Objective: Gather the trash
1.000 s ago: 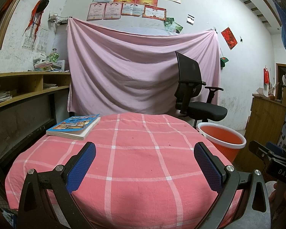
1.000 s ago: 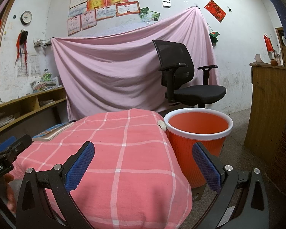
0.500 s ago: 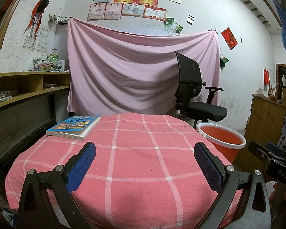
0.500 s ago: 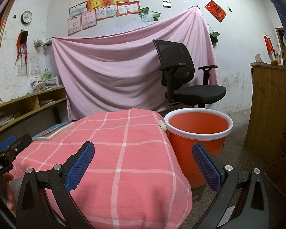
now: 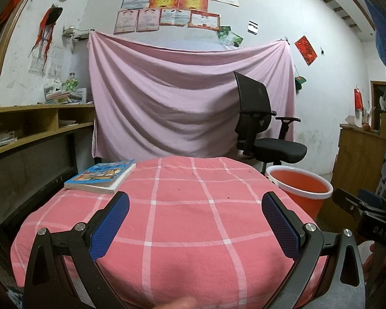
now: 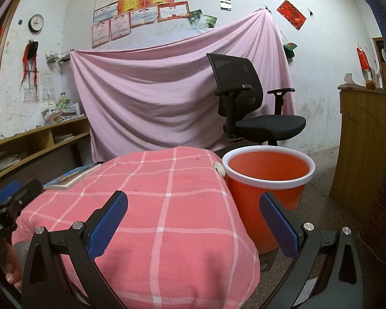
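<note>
bucket (image 5: 299, 186): near side hidden behind the checked cloth (image 5: 182, 221) in left wrist view; base hidden by right gripper (image 6: 193, 225) finger in right wrist view
bucket contents: only bare orange inner wall visible, bottom out of sight
certificates (image 6: 141, 7): text too small to read
book (image 5: 101, 176): cover print unreadable; mostly hidden behind the cloth's bulge in right wrist view
table under cloth: fully covered, shape cannot be told
left gripper (image 5: 195, 225): lower frame cut off by bottom edge
blurred patch (image 5: 177, 303) at bottom edge: cannot tell what it is
specks on cloth: too small to identify
</note>
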Demonstrator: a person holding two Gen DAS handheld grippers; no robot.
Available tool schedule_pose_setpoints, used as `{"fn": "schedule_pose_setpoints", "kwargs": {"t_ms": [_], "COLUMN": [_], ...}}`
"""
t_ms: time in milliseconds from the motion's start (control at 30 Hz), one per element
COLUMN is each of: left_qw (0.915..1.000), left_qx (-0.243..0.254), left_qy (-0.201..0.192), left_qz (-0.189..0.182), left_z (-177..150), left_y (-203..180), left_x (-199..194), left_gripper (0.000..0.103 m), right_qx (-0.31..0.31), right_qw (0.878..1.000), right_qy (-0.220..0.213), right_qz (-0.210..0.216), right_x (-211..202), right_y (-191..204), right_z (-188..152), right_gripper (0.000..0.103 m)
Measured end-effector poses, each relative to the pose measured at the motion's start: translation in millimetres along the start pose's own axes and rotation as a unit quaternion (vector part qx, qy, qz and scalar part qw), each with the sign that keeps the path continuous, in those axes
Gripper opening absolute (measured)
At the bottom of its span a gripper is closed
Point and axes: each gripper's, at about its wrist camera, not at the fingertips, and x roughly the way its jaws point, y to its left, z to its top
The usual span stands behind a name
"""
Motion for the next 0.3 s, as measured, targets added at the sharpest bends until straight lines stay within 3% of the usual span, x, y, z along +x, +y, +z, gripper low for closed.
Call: {"fn": "schedule_pose_setpoints", "kwargs": {"t_ms": [300], "left_qw": [1.0000], "left_qx": [0.004], "left_qy": [0.001], "left_qz": [0.005], "left_z": [-1.8], "left_y": [-1.6], "left_x": [5.4], "left_gripper": [0.101], "right_qx": [0.000], "right_qw": [1.000], "right_qy": [-0.001], "right_qz": [0.001], "right_x": [-0.3], "right_y": [1.2], "right_z": [-0.4], "right_gripper": [0.103]}}
